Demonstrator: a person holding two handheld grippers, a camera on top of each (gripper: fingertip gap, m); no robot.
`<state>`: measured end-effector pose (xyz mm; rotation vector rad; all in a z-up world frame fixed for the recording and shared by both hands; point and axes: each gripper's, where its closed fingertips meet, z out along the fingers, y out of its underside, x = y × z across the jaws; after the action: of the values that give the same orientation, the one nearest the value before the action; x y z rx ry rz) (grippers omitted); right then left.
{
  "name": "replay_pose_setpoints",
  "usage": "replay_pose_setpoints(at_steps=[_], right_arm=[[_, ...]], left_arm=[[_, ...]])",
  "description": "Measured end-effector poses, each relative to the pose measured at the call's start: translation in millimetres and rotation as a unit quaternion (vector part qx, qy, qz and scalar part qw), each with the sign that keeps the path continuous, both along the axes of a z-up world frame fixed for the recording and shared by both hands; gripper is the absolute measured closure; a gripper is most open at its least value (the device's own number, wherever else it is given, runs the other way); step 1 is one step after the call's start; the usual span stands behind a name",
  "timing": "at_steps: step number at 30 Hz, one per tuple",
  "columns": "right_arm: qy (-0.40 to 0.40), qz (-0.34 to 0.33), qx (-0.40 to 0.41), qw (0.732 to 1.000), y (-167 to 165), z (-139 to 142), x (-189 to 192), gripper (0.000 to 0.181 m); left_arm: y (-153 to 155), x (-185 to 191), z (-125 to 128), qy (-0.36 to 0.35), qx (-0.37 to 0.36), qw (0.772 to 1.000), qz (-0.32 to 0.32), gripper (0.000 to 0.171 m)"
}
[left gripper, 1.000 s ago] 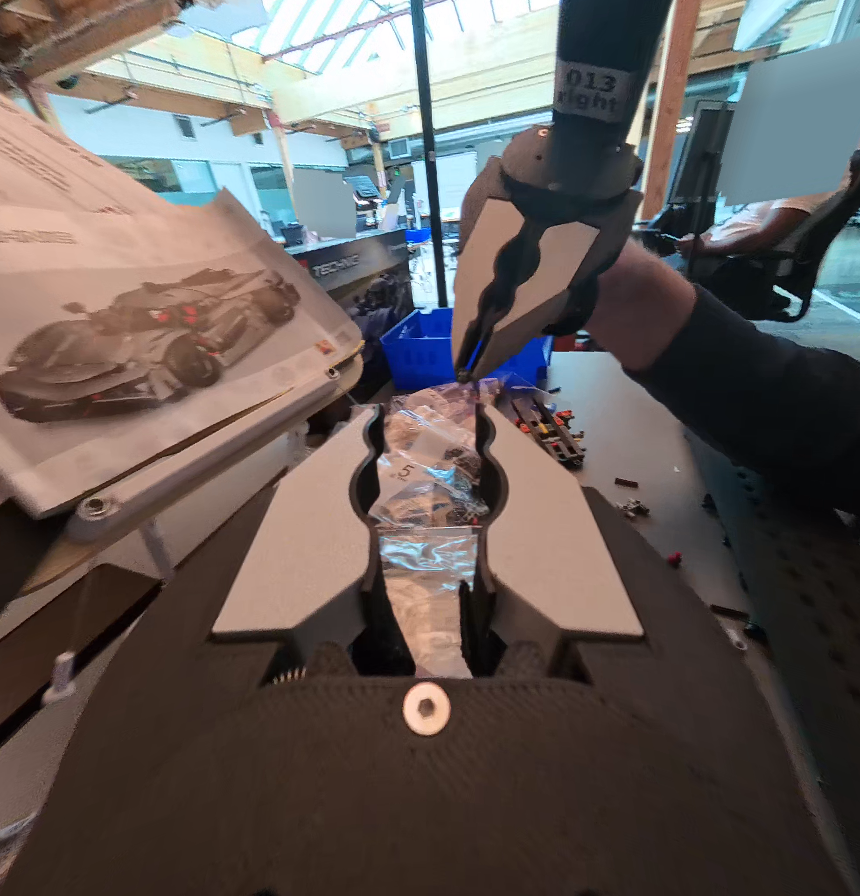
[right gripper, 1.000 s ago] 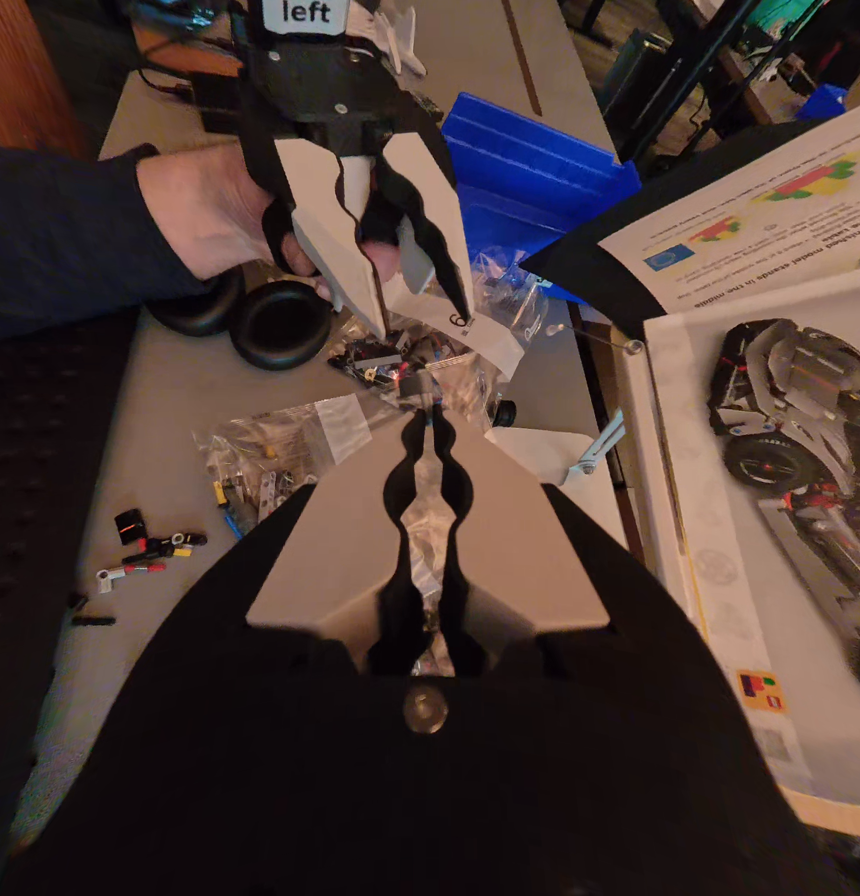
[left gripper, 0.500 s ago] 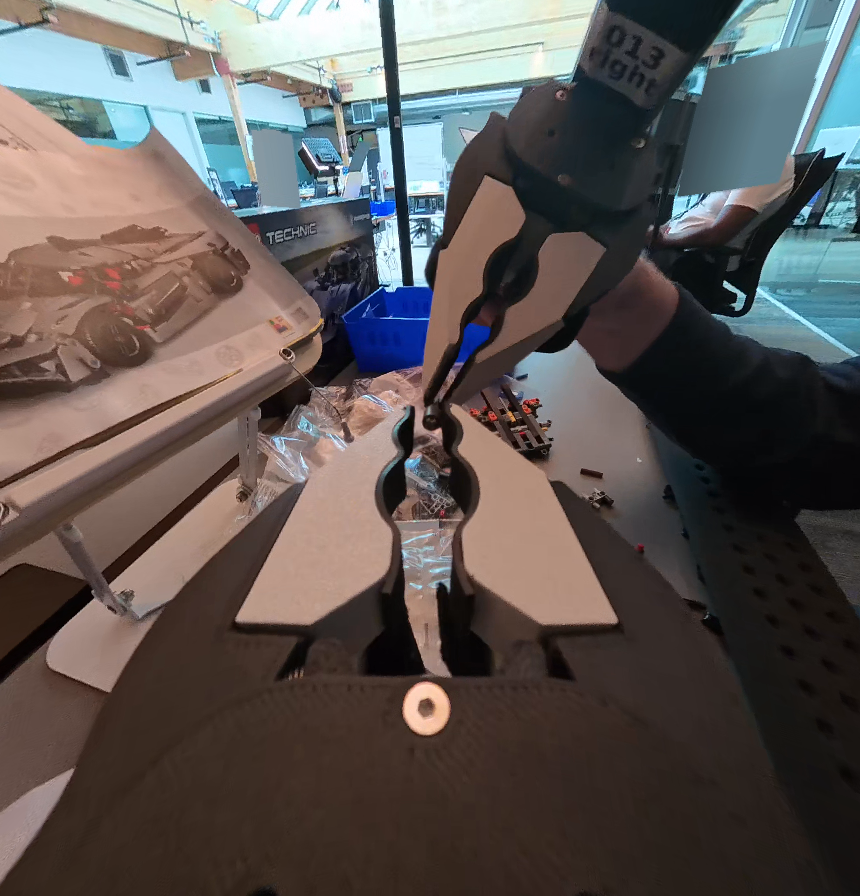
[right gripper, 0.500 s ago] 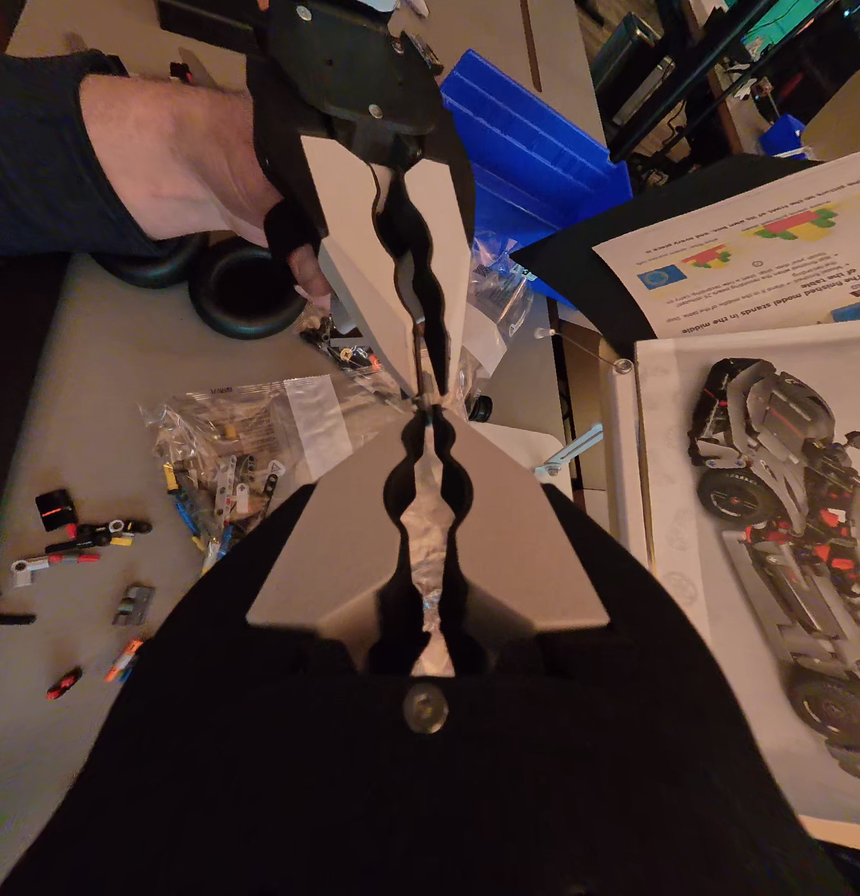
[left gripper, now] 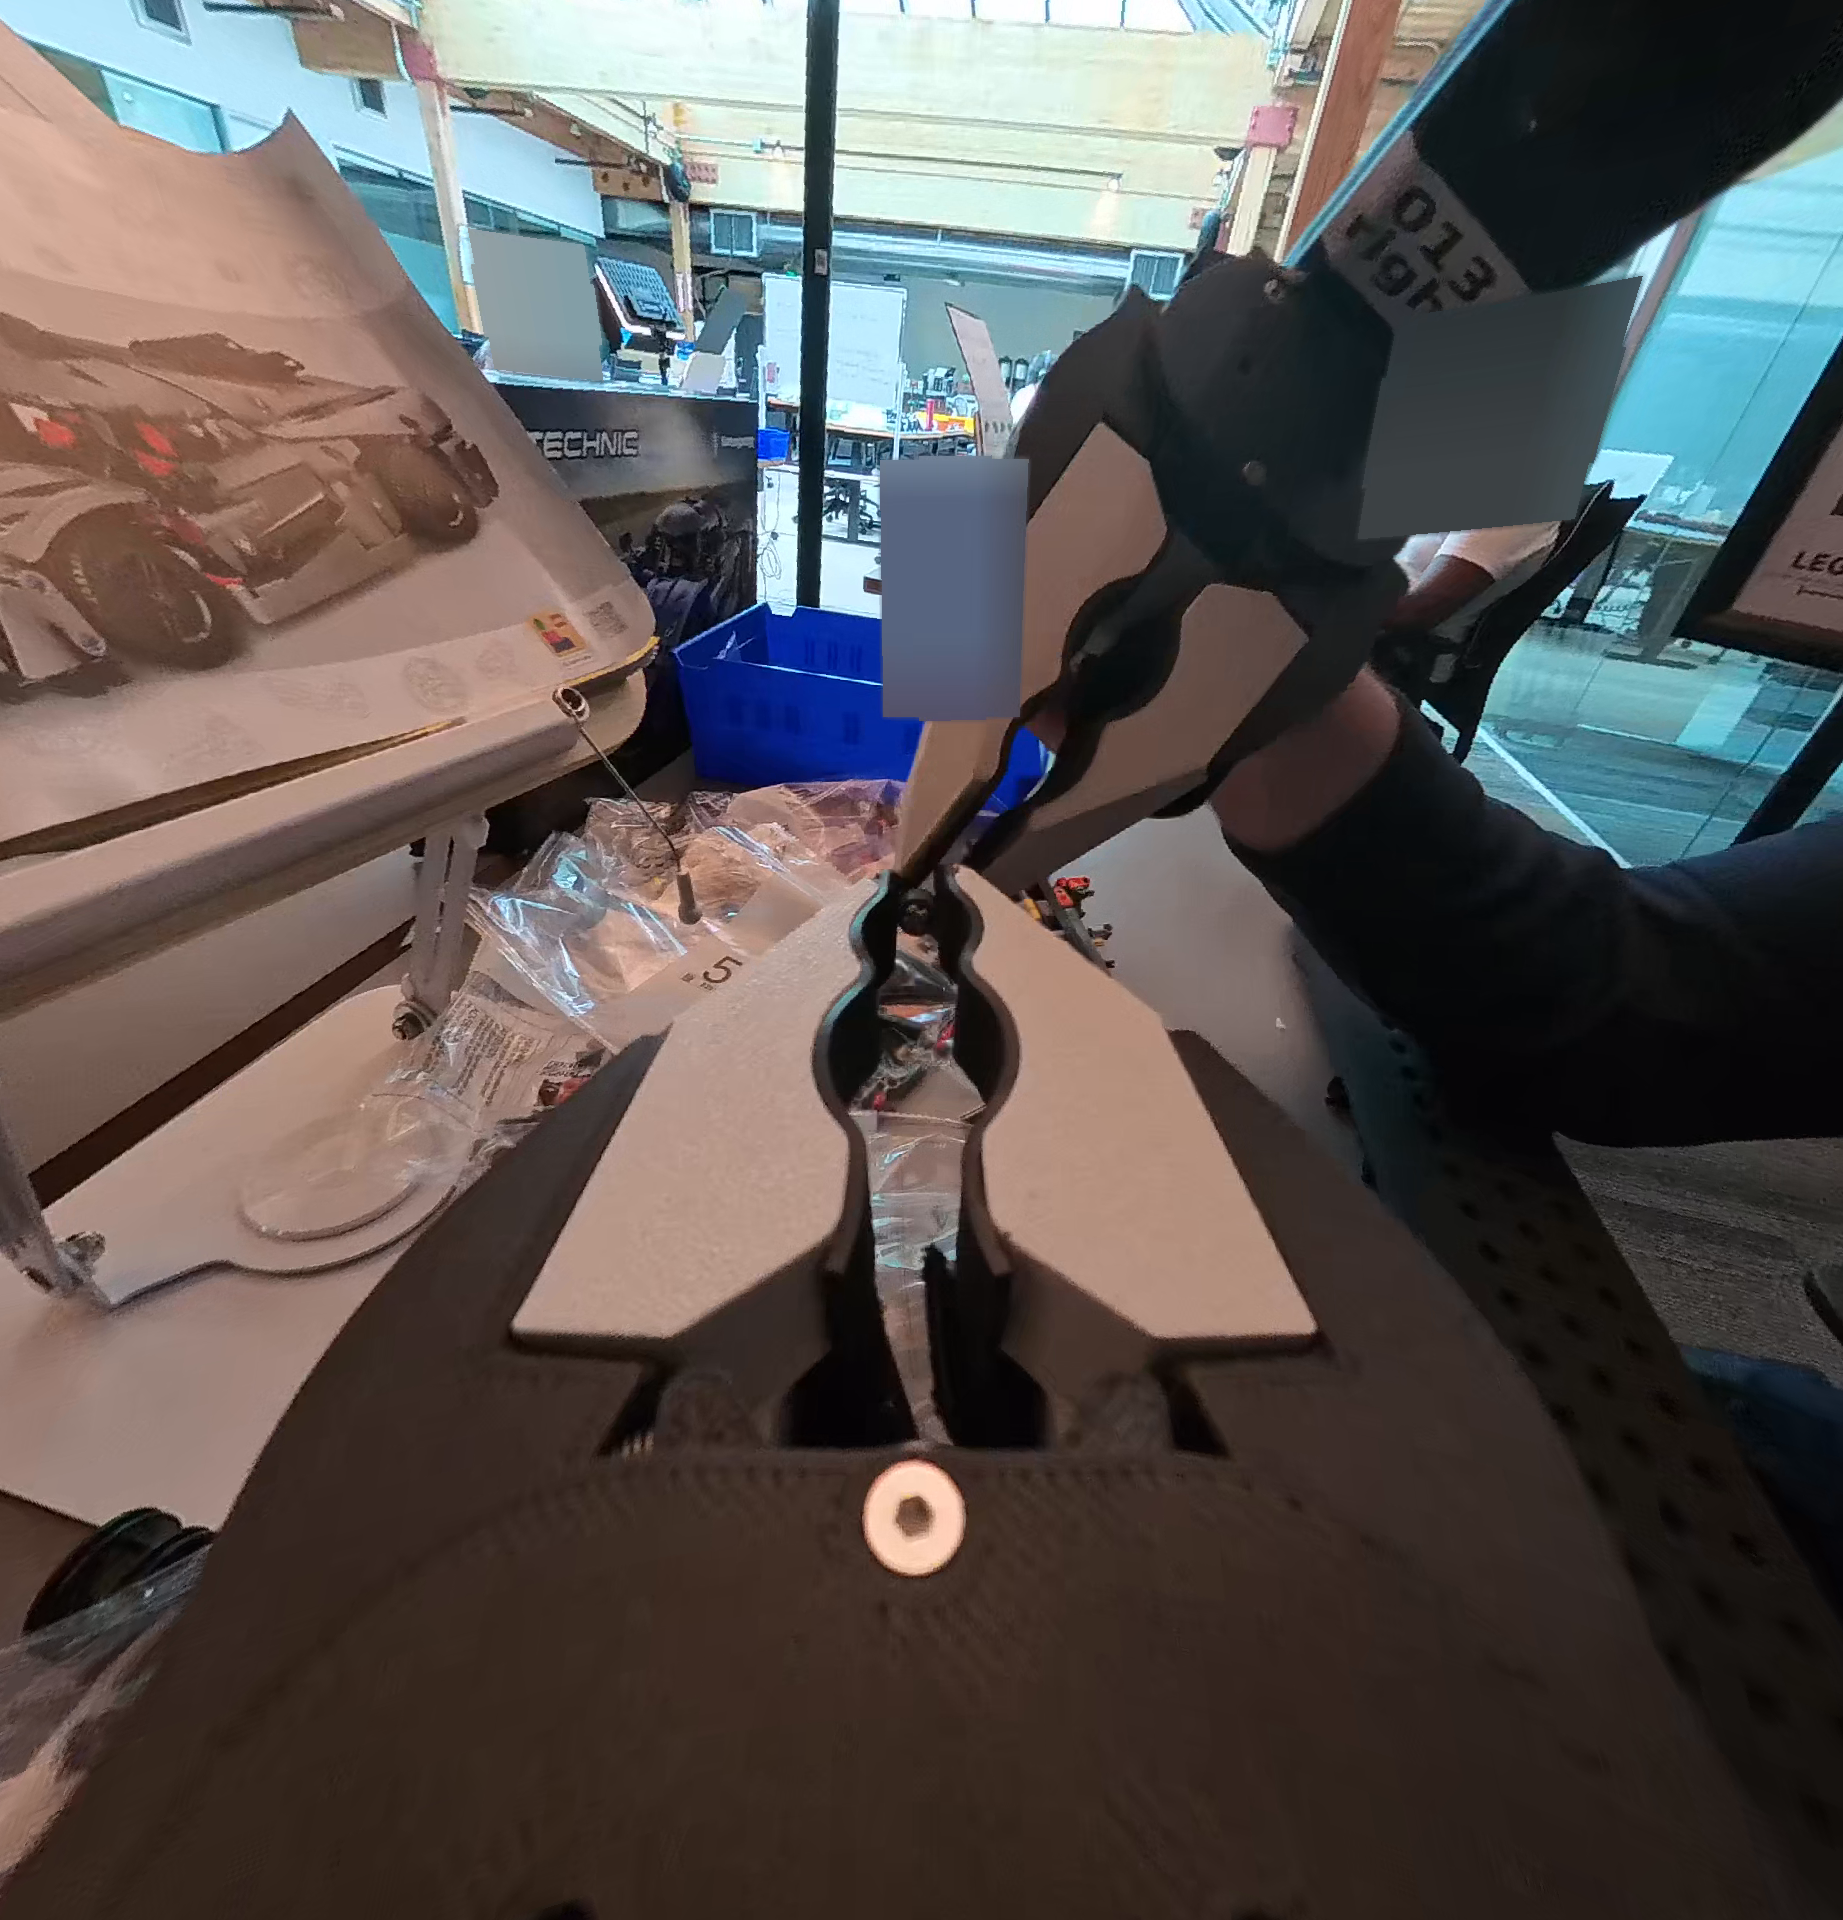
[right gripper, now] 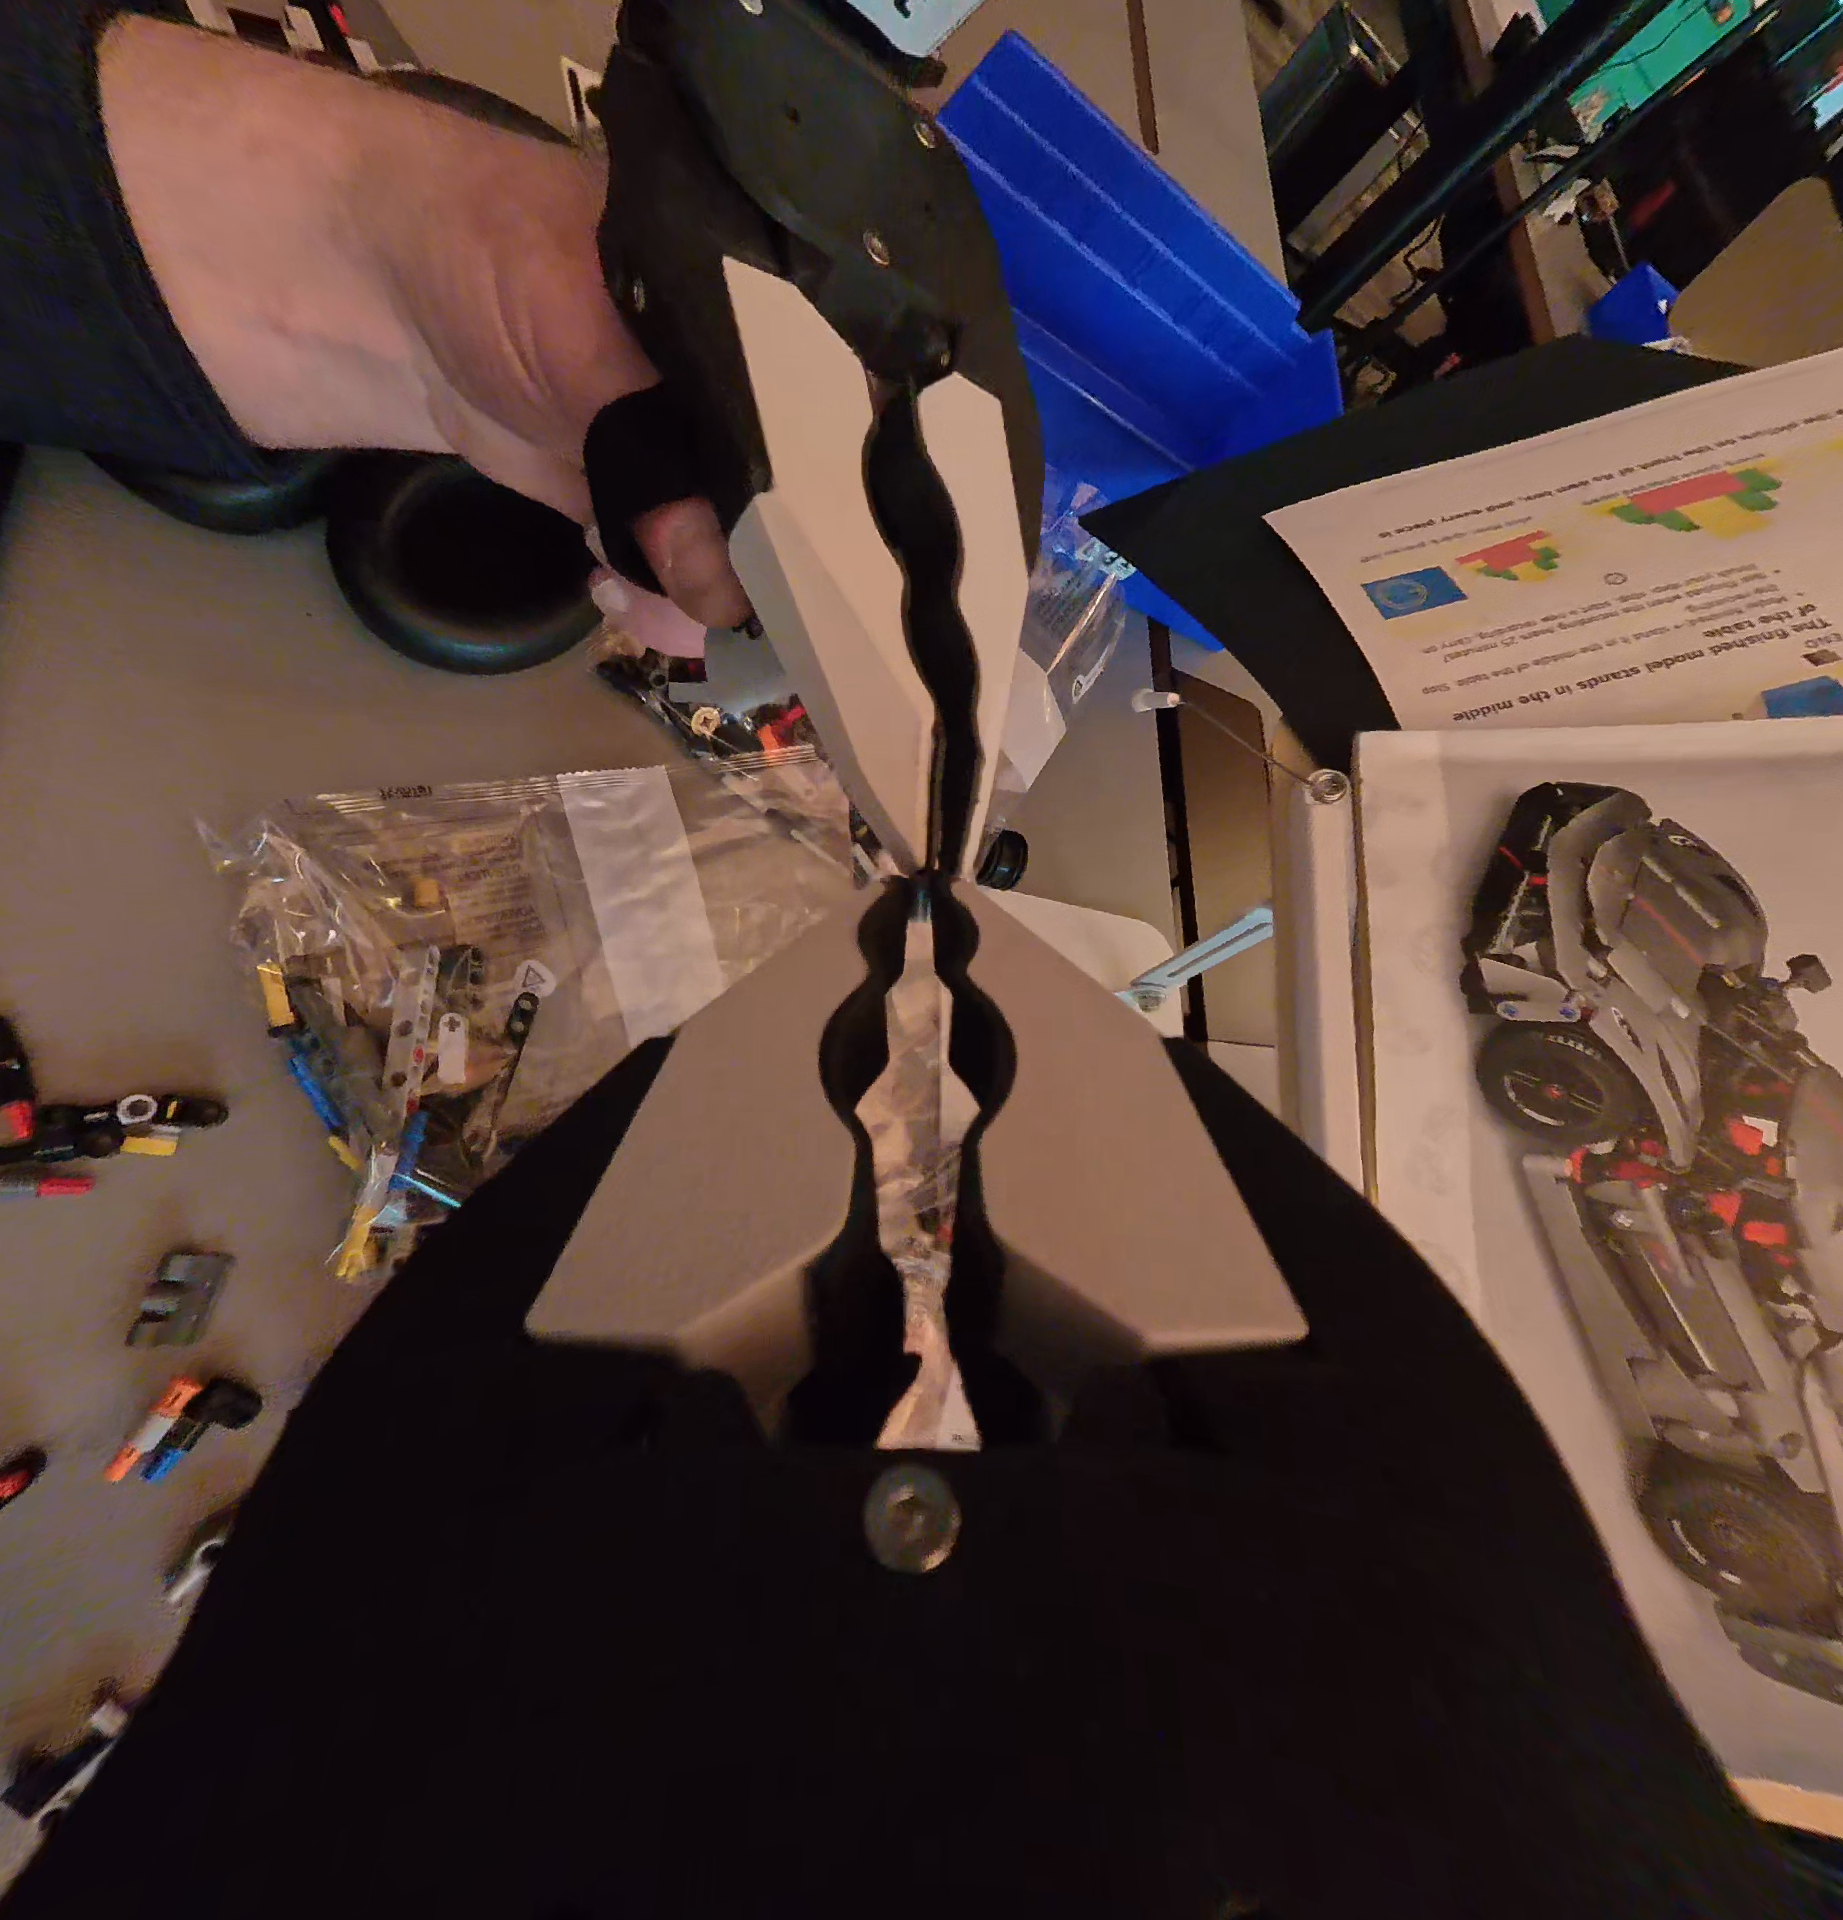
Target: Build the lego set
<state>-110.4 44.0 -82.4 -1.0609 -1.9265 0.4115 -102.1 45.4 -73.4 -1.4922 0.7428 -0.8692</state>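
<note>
Both grippers meet tip to tip above the table, pinching one clear plastic bag of lego parts (left gripper: pixel 912 1153). My left gripper (left gripper: pixel 912 902) is shut on the bag, whose crumpled film shows in the gap between its fingers. My right gripper (right gripper: pixel 917 902) is also shut on the bag (right gripper: pixel 912 1143). The right gripper comes down from the upper right in the left wrist view (left gripper: pixel 938 857). The left gripper comes down from above in the right wrist view (right gripper: pixel 936 857). The pinched edge itself is hidden by the fingertips.
Another sealed parts bag (right gripper: pixel 460 987) and loose small pieces (right gripper: pixel 75 1132) lie on the table at the left. Black tyres (right gripper: pixel 449 582), a blue bin (right gripper: pixel 1125 291) and an instruction booklet on a metal stand (right gripper: pixel 1623 1143) surround the work spot. More bags (left gripper: pixel 636 935) lie under the stand. Only a small space, under 4 cm, lies between the two pairs of fingers.
My left gripper's fingers have closed in on the bag. The two grippers have drawn together until their tips touch, and the left one has turned so the booklet has slid left in its view.
</note>
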Motion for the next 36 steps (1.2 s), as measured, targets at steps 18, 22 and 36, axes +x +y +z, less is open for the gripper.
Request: replay_pose_setpoints(at_steps=[18, 22, 36], right_arm=[[0.004, -0.035, -0.033, 0.999, 35, 5, 47, 0.181], [0.002, -0.007, -0.044, 0.999, 21, 0, 36, 0.181], [-0.142, -0.037, -0.094, 0.985, 41, -99, 17, 0.181]], left_arm=[[-12, -53, 30, -0.07, 0.032, 0.996, 0.042, 0.168], [-1, -35, 11, -0.032, 0.009, 0.999, 0.037, 0.168], [39, -70, -92, 0.22, -0.126, 0.95, 0.182, 0.167]])
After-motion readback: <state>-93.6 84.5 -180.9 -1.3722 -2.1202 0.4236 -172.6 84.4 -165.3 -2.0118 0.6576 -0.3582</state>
